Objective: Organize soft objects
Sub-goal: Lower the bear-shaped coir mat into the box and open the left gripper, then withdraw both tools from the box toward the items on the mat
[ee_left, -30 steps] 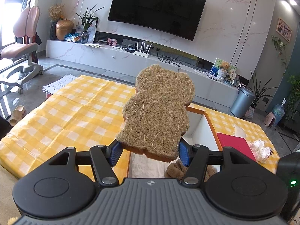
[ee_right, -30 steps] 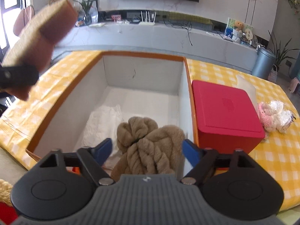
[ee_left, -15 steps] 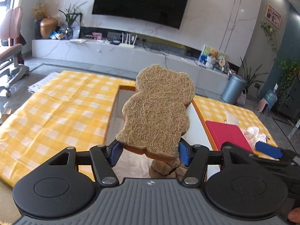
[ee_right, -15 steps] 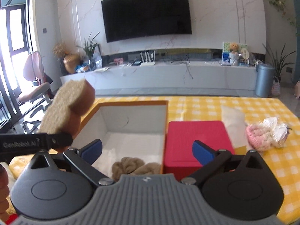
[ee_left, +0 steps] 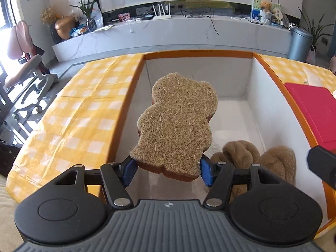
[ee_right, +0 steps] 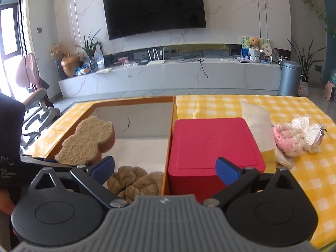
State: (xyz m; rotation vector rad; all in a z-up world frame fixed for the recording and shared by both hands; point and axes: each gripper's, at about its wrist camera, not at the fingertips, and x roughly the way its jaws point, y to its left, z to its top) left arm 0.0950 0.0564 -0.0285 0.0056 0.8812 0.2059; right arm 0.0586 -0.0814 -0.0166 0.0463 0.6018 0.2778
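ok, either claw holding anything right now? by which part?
Left claw grips the bear-shaped sponge by its bottom end, one pad on each side. Right claw is open and empty.

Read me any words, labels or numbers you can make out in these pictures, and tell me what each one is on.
"Data Acquisition System": small white print on the black side of the left gripper, seen from the right wrist view.
Larger letters above that line: cut off and too blurred to read.
Round emblem on the grey gripper body: a logo, no letters.
Pictures and packets on the TV shelf: too small to read.
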